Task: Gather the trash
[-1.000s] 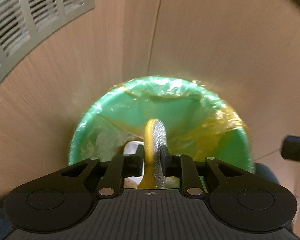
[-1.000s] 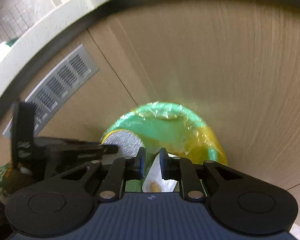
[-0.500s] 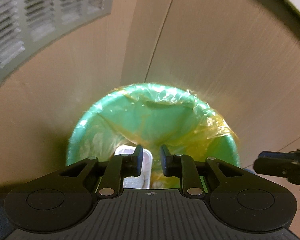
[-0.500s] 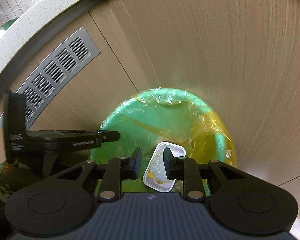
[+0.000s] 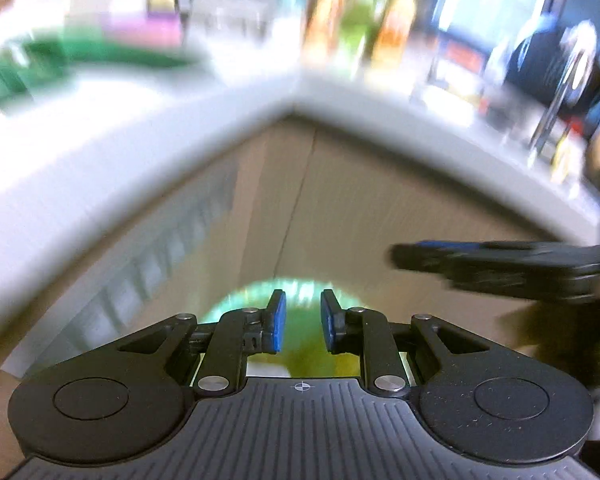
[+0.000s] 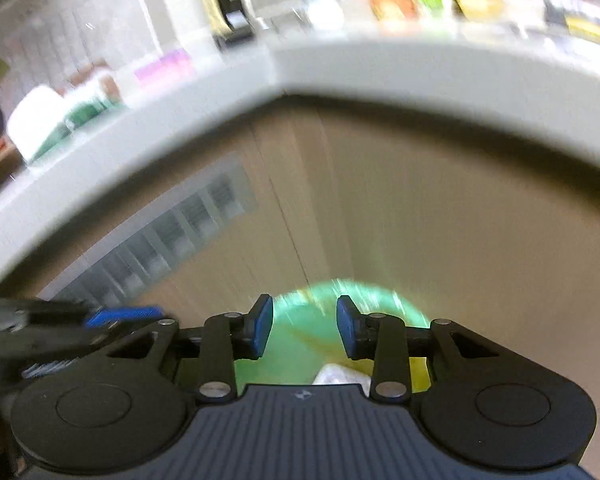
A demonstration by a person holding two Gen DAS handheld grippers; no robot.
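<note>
The green trash bin [image 5: 296, 292] with a yellowish plastic liner stands low against the wooden cabinet, mostly hidden behind my fingers. It also shows in the right wrist view [image 6: 312, 344], with a white tray [image 6: 340, 374] lying inside. My left gripper [image 5: 301, 322] is open and empty above the bin. My right gripper [image 6: 305, 330] is open and empty above the bin. The right gripper also shows at the right of the left wrist view [image 5: 500, 266]. Both views are blurred by motion.
A white countertop [image 5: 148, 160] runs above the wooden cabinet fronts [image 6: 440, 220], bearing blurred bottles and packages [image 5: 360, 16]. A grey vent grille [image 6: 172, 236] sits in the left cabinet panel. A white roll [image 6: 36, 124] stands on the counter at left.
Both grippers let go of their trash into the bin: the left dropped a foil lid, the right a white tray. Both have since risen and tilted up, bringing the countertop into view.
</note>
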